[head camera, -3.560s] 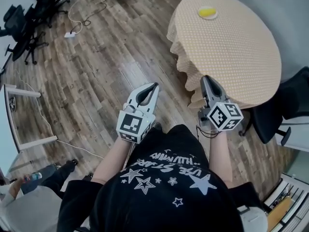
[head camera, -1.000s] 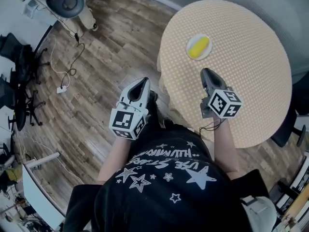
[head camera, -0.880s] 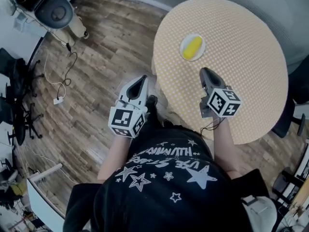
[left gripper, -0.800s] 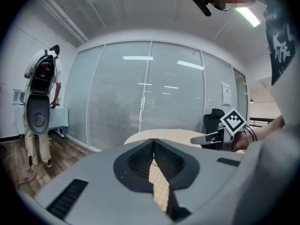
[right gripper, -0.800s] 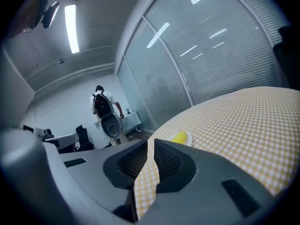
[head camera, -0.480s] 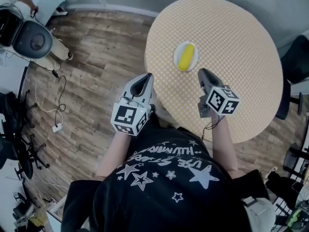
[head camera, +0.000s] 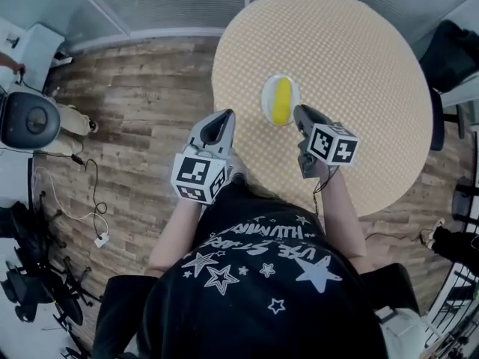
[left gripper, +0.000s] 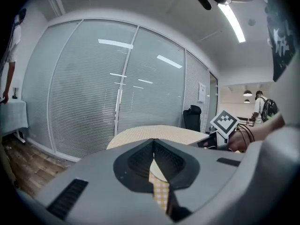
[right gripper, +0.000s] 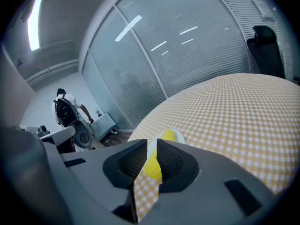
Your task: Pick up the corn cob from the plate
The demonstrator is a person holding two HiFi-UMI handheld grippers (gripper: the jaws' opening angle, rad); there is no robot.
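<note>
Yellow cob [head camera: 281, 101] lies on the plate [head camera: 265, 99] on the table [head camera: 359, 58], just ahead of your right gripper [head camera: 301, 113]. It and the left gripper [head camera: 224, 120] are both closed and empty. You're on the approach: open the right jaws, then straddle the cob.

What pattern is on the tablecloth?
The tablecloth has small orange and white checks, clearest in the right gripper view.

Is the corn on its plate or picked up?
On the plate. The corn cob lies flat there; the right gripper, jaws shut and empty, is short of it.
</note>
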